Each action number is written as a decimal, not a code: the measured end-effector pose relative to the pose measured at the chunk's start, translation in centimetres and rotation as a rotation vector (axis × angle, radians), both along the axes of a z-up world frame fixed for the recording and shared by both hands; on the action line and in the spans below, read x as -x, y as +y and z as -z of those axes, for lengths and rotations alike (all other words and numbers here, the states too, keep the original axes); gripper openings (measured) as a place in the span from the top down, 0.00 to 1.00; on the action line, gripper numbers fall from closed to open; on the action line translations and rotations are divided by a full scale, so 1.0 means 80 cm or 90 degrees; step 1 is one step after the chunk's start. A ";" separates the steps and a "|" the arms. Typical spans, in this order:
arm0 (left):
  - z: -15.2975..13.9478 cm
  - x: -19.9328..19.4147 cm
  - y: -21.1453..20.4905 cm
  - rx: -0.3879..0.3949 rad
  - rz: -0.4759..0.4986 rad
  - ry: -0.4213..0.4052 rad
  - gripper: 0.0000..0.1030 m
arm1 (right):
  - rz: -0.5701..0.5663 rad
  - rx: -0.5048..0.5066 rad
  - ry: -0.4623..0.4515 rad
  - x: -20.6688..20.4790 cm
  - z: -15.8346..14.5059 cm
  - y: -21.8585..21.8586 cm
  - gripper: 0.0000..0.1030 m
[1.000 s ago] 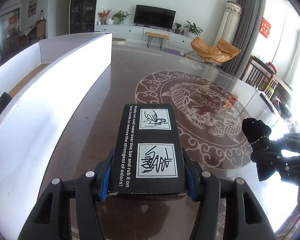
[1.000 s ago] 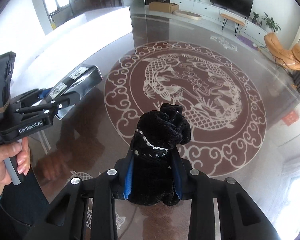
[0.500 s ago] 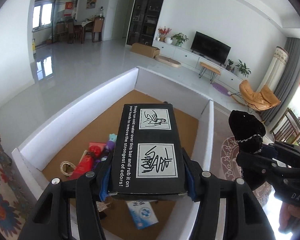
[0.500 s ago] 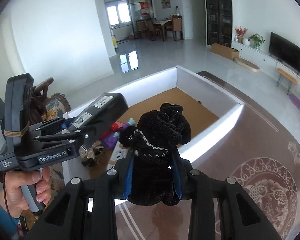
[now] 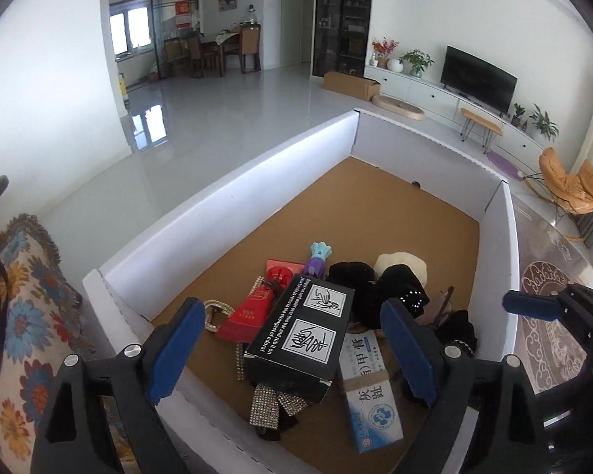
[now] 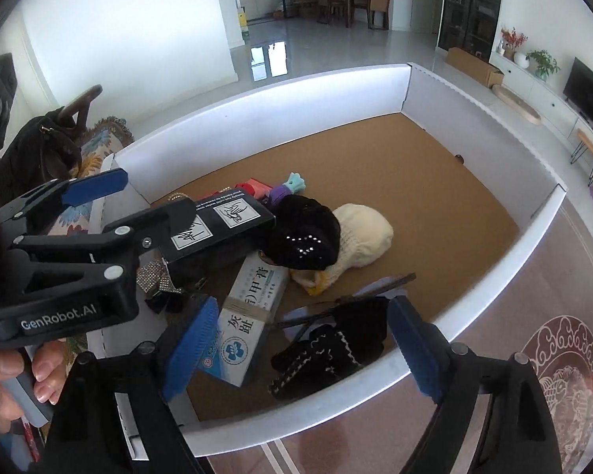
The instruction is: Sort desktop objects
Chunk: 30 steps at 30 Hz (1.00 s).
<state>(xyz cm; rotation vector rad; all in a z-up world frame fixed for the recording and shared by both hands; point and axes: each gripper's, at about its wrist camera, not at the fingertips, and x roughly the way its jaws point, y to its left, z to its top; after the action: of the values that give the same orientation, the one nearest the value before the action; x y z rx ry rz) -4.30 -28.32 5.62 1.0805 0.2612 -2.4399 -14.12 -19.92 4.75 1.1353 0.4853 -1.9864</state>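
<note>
White cardboard walls (image 5: 233,213) ring a pile of clutter. Both the left gripper (image 5: 292,349) and right gripper (image 6: 300,349) are held spread wide, nothing gripped. A black box (image 5: 302,335) and a black knit pouch (image 6: 332,345) are seen lying inside.

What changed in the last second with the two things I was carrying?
Both were let go: the left gripper opened and the black box now lies in the white bin; the right gripper opened, dropping the black knit piece there. The bin's other contents stayed put.

Below the left gripper (image 5: 288,345) we see the black box (image 5: 300,339) covering part of the rhinestone strap (image 5: 271,405). Small print on the blue-white box (image 5: 369,391) is unreadable. Right gripper (image 6: 302,345) handles are cut off.
</note>
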 end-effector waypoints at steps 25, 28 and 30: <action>-0.041 -0.031 0.053 0.000 -0.089 0.004 0.00 | 0.090 0.019 0.011 0.049 -0.056 0.053 0.00; -0.038 -0.030 0.047 -0.033 -0.080 0.002 0.00 | 0.074 0.013 0.023 0.040 -0.054 0.045 0.00; -0.036 -0.029 0.043 -0.056 -0.076 0.005 0.00 | 0.067 0.013 0.027 0.036 -0.054 0.041 0.00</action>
<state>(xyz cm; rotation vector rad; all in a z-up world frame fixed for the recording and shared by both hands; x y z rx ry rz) -1.96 -24.89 8.51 1.0610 0.4260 -2.3464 -17.03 -16.67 9.05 1.1288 0.4340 -2.1059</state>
